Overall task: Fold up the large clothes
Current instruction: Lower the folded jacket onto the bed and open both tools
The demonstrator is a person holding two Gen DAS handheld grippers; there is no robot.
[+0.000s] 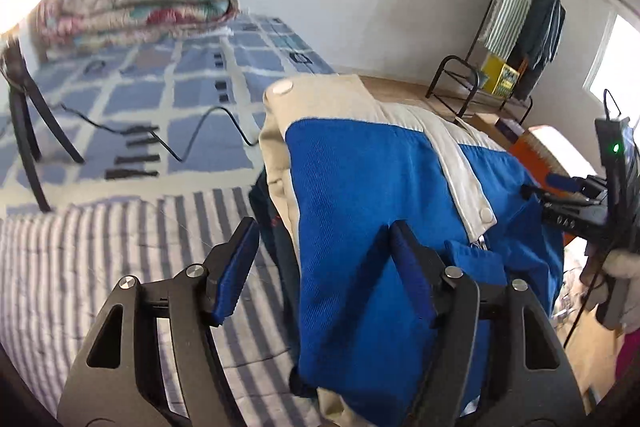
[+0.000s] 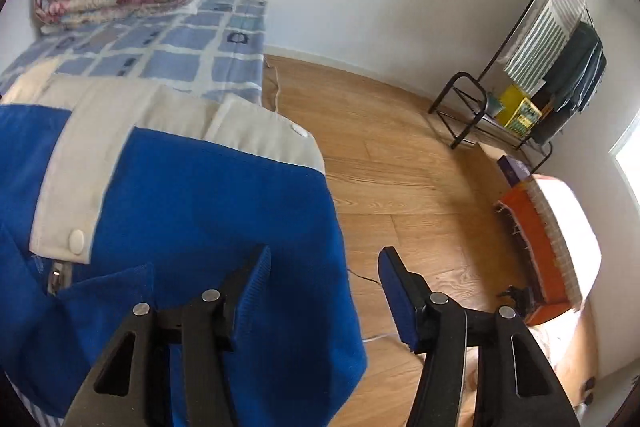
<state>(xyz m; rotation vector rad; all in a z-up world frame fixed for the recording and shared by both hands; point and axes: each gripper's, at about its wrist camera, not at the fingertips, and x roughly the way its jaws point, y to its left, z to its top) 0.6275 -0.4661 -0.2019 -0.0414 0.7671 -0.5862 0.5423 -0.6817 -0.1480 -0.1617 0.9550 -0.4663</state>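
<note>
From the left wrist, we see our left gripper with fingers spread, the blue and cream jacket lying loose between them on the striped bed. From the right wrist, our right gripper is likewise spread, pinching nothing, beside the jacket's edge. We judge a fold just released; next we need a fresh grip on an edge.

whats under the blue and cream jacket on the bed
The blue and cream fabric jacket lies on a grey-and-white striped bedcover, with a dark garment peeking out at its left edge. Whatever else lies beneath the jacket is covered.
</note>
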